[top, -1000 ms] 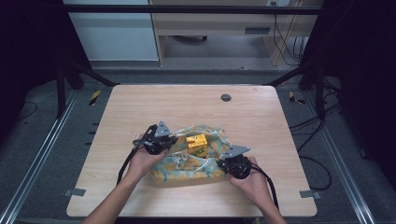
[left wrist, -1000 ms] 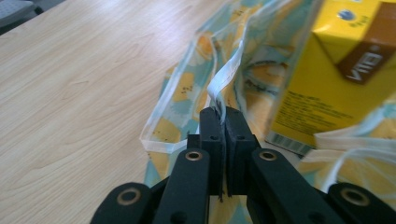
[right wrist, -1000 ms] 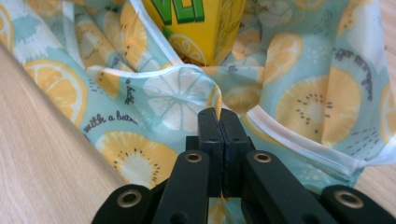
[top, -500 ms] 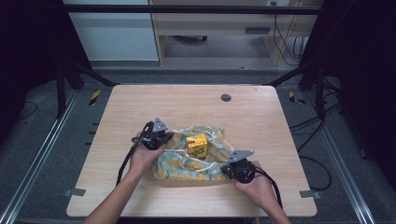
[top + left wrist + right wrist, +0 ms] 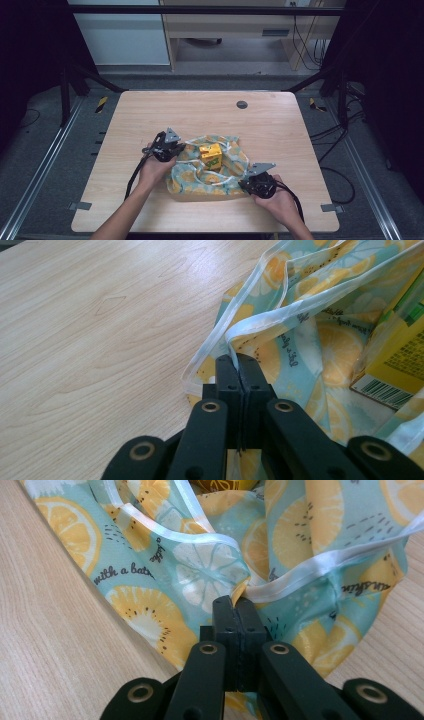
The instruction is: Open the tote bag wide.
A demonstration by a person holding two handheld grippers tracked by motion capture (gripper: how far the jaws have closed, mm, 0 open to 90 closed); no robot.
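A teal cloth [image 5: 227,175] printed with orange citrus slices and edged in white trim lies on the wooden table [image 5: 150,115]. A yellow carton [image 5: 211,155] stands on the middle of it. My left gripper [image 5: 176,149] is shut on the cloth's white-trimmed edge [image 5: 260,320] at its left side, with the carton [image 5: 400,355] just to the right in the left gripper view. My right gripper [image 5: 246,183] is shut on the cloth's near right edge, where the trim [image 5: 320,567] bunches at the tips [image 5: 235,602]. A hand holds each gripper.
A small dark round disc [image 5: 242,104] sits in the table's far middle. Black cables [image 5: 135,172] trail from both grippers toward the front edge. Metal rails [image 5: 45,165] run along both sides of the table, and a cabinet [image 5: 120,35] stands beyond it.
The right gripper has drawn slightly toward the front right with the cloth's edge in it, spreading the cloth a little. The left gripper has barely moved.
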